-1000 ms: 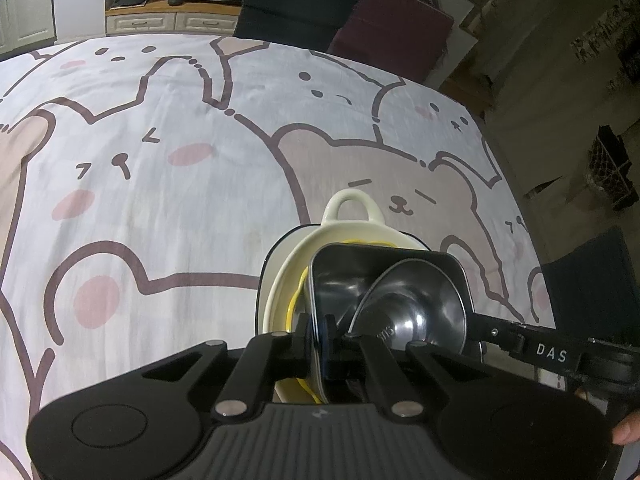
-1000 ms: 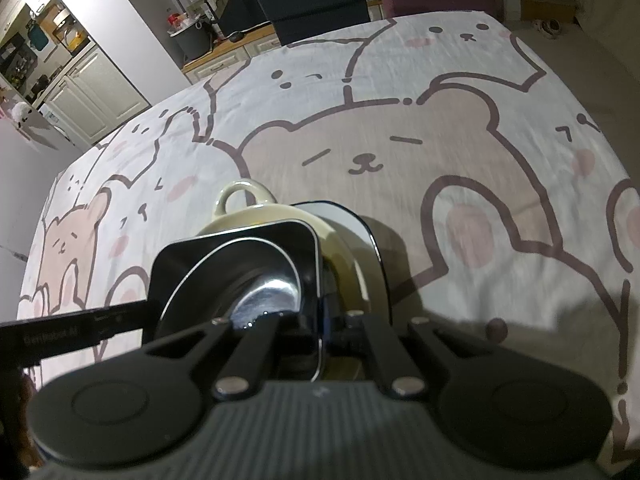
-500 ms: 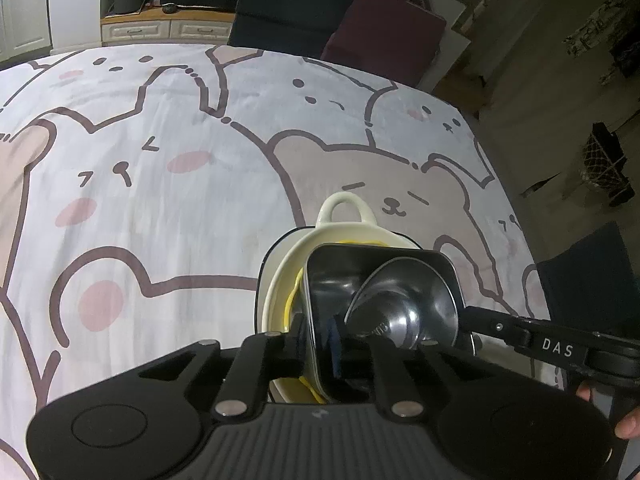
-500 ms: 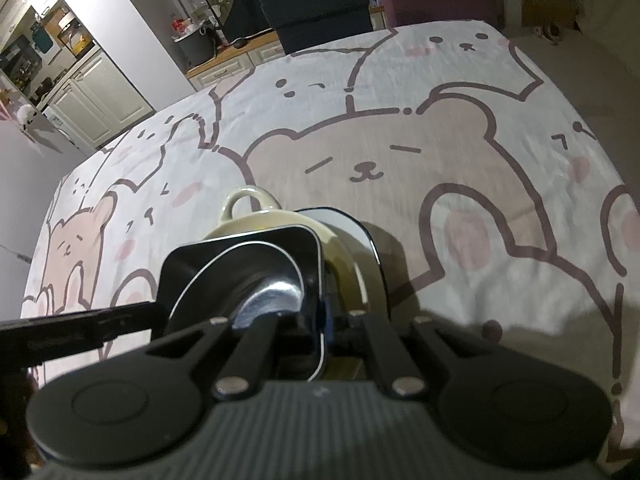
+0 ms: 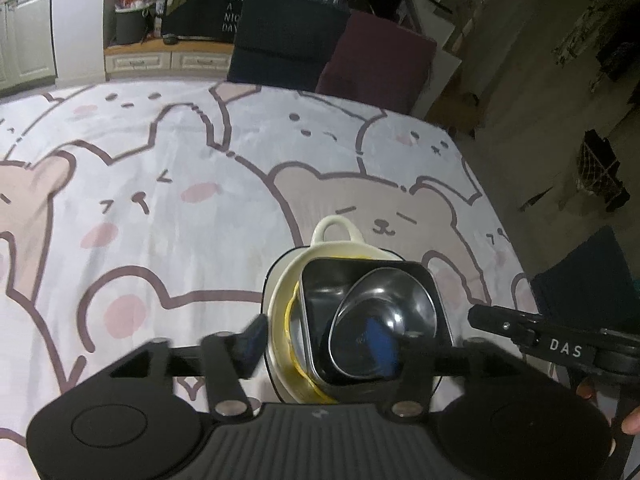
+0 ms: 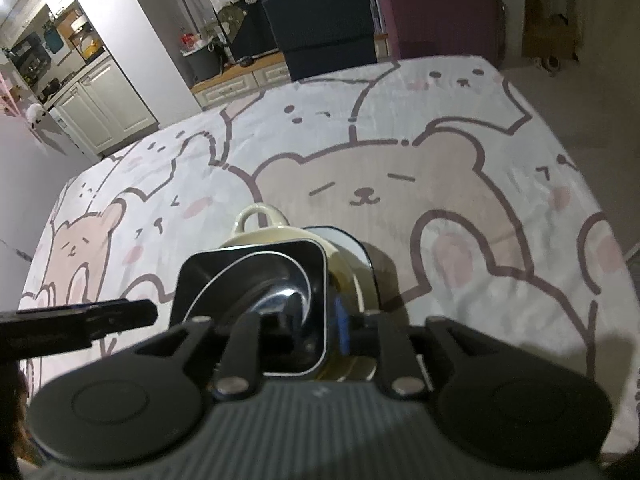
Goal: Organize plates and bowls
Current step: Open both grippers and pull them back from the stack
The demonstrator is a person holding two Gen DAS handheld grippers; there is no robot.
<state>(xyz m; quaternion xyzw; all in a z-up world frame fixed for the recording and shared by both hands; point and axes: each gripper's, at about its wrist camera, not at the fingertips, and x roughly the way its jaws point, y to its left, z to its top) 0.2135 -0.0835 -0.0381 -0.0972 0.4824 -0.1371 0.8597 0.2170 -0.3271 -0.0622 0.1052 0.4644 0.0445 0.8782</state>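
A stack of dishes stands on the bear-print tablecloth. A cream handled bowl (image 5: 340, 246) sits on a dark-rimmed plate (image 5: 267, 280). In it rests a black square dish (image 5: 320, 280) with a round steel bowl (image 5: 380, 320) inside. The stack also shows in the right wrist view: cream bowl (image 6: 260, 236), square dish (image 6: 200, 276), steel bowl (image 6: 280, 296). My left gripper (image 5: 328, 340) is open, one finger left of the stack, the other over the steel bowl. My right gripper (image 6: 316, 320) is open, its fingers either side of the square dish's right wall.
The tablecloth (image 5: 160, 208) covers the table around the stack. Two chairs, dark blue (image 5: 288, 36) and maroon (image 5: 380, 56), stand at the far edge. The table's right edge (image 5: 504, 232) drops to the floor. The right gripper's body (image 5: 560, 344) reaches in from the right.
Both grippers were shut on the square dish's walls and have opened. The left fingers spread wide; the right spread less. The stack has stayed in place.
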